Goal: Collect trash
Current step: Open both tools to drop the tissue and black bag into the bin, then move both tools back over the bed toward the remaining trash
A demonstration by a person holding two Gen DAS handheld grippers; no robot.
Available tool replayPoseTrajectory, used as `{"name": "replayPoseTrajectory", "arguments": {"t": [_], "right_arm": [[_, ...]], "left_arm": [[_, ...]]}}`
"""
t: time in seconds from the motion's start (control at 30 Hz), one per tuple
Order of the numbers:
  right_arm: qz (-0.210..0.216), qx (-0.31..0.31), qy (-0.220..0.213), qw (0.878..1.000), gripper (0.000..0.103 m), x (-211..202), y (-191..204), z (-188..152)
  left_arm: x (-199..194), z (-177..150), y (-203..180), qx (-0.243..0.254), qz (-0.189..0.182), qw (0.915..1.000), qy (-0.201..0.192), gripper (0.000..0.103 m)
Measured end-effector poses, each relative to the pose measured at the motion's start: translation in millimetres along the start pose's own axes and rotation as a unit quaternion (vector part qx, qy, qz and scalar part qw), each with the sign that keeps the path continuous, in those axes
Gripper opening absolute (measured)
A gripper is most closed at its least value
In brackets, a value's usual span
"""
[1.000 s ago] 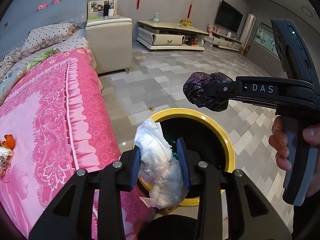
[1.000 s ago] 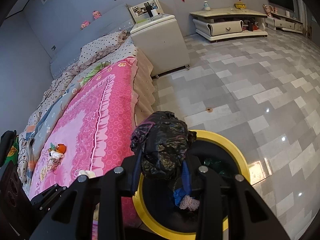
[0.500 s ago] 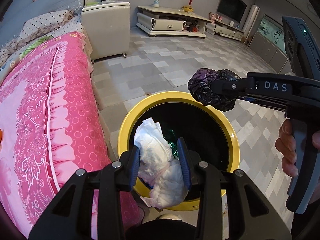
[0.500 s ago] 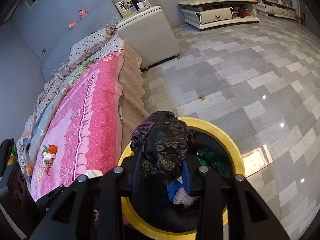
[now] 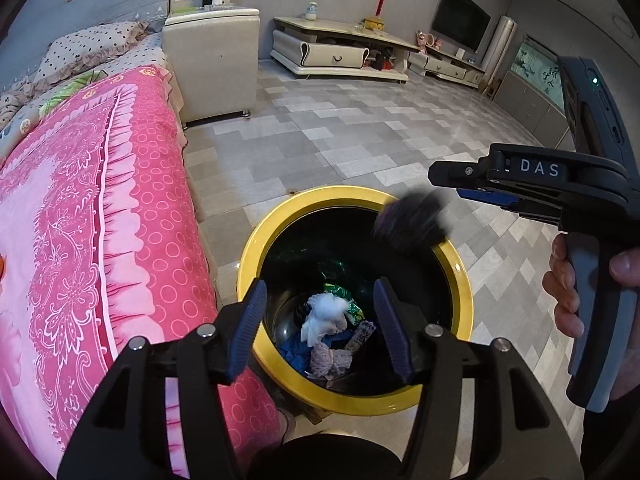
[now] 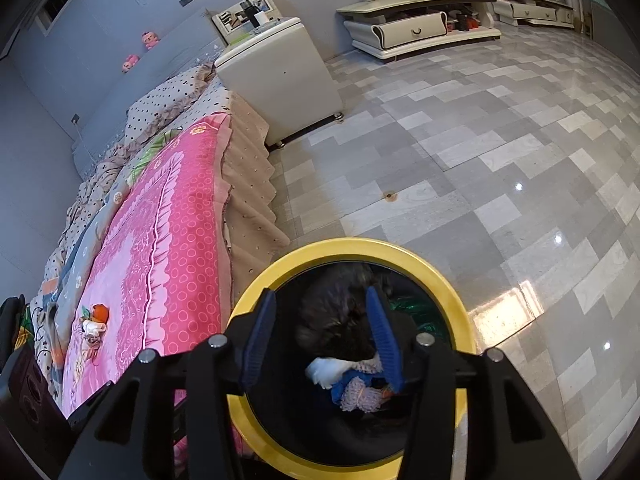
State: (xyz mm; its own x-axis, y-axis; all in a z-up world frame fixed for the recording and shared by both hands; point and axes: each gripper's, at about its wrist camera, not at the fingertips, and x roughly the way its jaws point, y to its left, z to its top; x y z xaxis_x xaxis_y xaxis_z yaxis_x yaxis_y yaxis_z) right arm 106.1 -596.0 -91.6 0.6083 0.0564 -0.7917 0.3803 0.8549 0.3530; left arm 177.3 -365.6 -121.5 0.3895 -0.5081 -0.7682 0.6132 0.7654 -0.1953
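Observation:
A black bin with a yellow rim (image 5: 280,216) stands on the floor beside the bed. My left gripper (image 5: 320,292) hangs over its mouth, its jaws opening with nothing between them. The white paper wad (image 5: 324,316) lies at the bottom among other scraps. My right gripper (image 5: 436,174) enters from the right with a person's hand (image 5: 564,292) on its handle, and its jaws are opening too. Just below it the black bag (image 5: 412,220) is a blur, falling free. In the right wrist view the right gripper (image 6: 318,328) is over the bin's rim (image 6: 400,250), and the bag (image 6: 340,312) drops between the parted pads.
The bed with a pink cover (image 5: 100,220) runs along the bin's left side, with a small toy (image 6: 96,318) on it. A cream bedside cabinet (image 5: 216,68) and a low TV stand (image 5: 336,52) stand farther back on the grey tiled floor (image 5: 360,140).
Both grippers opened over the bin. The white wad left my left gripper and now lies inside the bin. The black bag slipped out of my right gripper and is falling.

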Motion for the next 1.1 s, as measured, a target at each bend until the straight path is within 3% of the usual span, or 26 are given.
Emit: {"name": "replayPoseTrajectory", "arguments": {"t": [0.17,0.23,0.4,0.73,1.1], "right_arm": [[0.016,0.013,-0.008,1.000,0.069,-2.9,0.5,0.0],[0.028,0.016,-0.016,0.999,0.081,-6.2,3.1,0.2],[0.052,0.011,-0.033,0.998,0.094,-9.4,20.6,4.9],[0.056,-0.087,-0.013,0.995,0.095,5.8,121.6,7.2],[0.092,-0.208,0.031,0.973,0.095,44.1,266.6,-5.5]], "left_arm": [[-15.2,-1.7,15.8,-0.009,0.010,0.9998,-0.016,0.073],[-22.7,-3.2,27.0,-0.014,0.019,0.9994,-0.024,0.076],[-42.8,-9.3,69.6,-0.042,0.049,0.9972,-0.037,0.077],[-90.1,-34.3,178.7,-0.109,0.123,0.9844,-0.061,0.077],[-152.2,-74.6,299.6,-0.177,0.202,0.9598,-0.081,0.077]]}}
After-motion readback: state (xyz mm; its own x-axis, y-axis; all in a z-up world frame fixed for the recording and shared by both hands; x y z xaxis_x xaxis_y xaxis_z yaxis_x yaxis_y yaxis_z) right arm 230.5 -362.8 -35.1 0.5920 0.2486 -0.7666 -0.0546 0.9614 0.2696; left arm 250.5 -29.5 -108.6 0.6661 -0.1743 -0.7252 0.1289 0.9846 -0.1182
